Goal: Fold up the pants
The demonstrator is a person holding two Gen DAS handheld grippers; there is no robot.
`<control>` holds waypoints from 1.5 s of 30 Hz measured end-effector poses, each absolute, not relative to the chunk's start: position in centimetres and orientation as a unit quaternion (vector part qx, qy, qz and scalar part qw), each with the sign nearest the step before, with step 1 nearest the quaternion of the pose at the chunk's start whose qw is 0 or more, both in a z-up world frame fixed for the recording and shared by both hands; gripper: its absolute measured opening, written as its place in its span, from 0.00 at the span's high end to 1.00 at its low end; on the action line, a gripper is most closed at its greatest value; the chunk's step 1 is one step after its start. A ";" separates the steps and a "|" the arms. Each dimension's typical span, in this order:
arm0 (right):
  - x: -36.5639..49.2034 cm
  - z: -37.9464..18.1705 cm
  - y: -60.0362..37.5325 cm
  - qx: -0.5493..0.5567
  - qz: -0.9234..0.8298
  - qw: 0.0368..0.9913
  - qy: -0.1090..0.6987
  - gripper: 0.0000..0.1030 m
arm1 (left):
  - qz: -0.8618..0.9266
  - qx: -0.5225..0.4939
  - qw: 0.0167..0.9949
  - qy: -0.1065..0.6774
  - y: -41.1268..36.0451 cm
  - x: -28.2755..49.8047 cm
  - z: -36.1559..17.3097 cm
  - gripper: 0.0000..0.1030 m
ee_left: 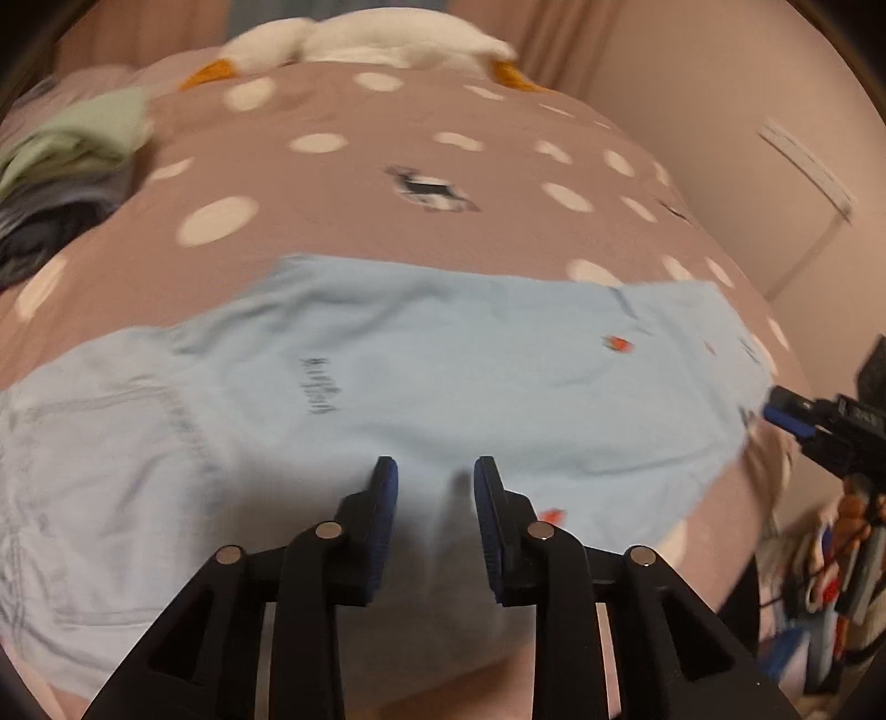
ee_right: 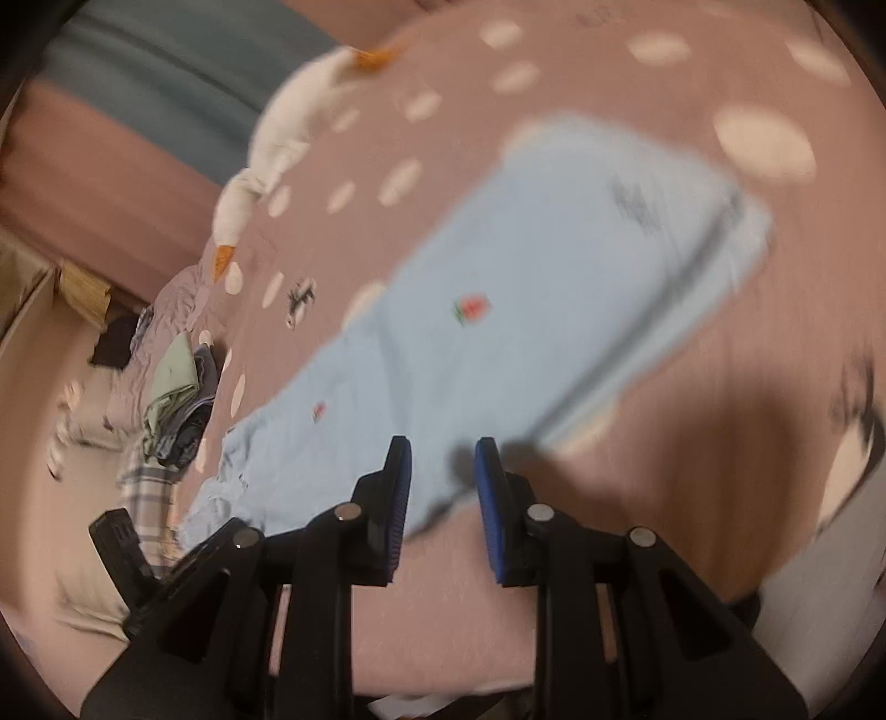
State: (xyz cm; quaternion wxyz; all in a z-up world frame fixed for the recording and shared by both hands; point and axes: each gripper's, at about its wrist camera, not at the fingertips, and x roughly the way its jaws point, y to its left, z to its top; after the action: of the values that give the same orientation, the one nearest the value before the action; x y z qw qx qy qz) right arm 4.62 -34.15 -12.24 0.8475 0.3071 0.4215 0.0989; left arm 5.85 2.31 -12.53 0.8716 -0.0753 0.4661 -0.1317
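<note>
Pants (ee_left: 443, 376) flat, ahead of open jaws

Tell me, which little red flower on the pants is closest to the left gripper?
The flower just right of the left gripper, near the light blue pants' front edge; the other flower lies farther away.

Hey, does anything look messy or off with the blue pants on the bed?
The light blue pants lie mostly flat on the bedspread; only the leg end looks bunched and rumpled. Nothing looks spilled or damaged.

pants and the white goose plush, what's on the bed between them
Only bare dotted bedspread with a small dark animal print lies between the pants and goose plush, per the left wrist view.
</note>
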 end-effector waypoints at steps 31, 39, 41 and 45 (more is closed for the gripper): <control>17.9 -9.7 -7.9 0.019 0.371 0.811 0.452 0.57 | 0.066 -0.141 0.905 0.396 17.6 0.1 -13.3 0.62; 21.5 -12.1 -2.4 -0.050 0.411 0.756 0.508 0.63 | 0.057 -0.149 0.906 0.391 18.0 0.2 -13.4 0.62; 21.9 -13.1 -2.1 -0.053 0.419 0.738 0.526 0.72 | 0.054 -0.149 0.906 0.392 18.1 0.2 -13.5 0.62; 21.4 -12.8 -1.0 -0.097 0.441 0.732 0.510 0.91 | 0.053 -0.147 0.905 0.395 18.1 0.6 -13.3 0.62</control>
State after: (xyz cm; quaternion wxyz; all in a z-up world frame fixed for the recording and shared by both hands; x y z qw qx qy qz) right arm 21.36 -0.98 -12.83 0.7320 -0.0974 0.5104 0.4406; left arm 0.60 18.07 -13.35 0.9054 -0.1470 0.3948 0.0527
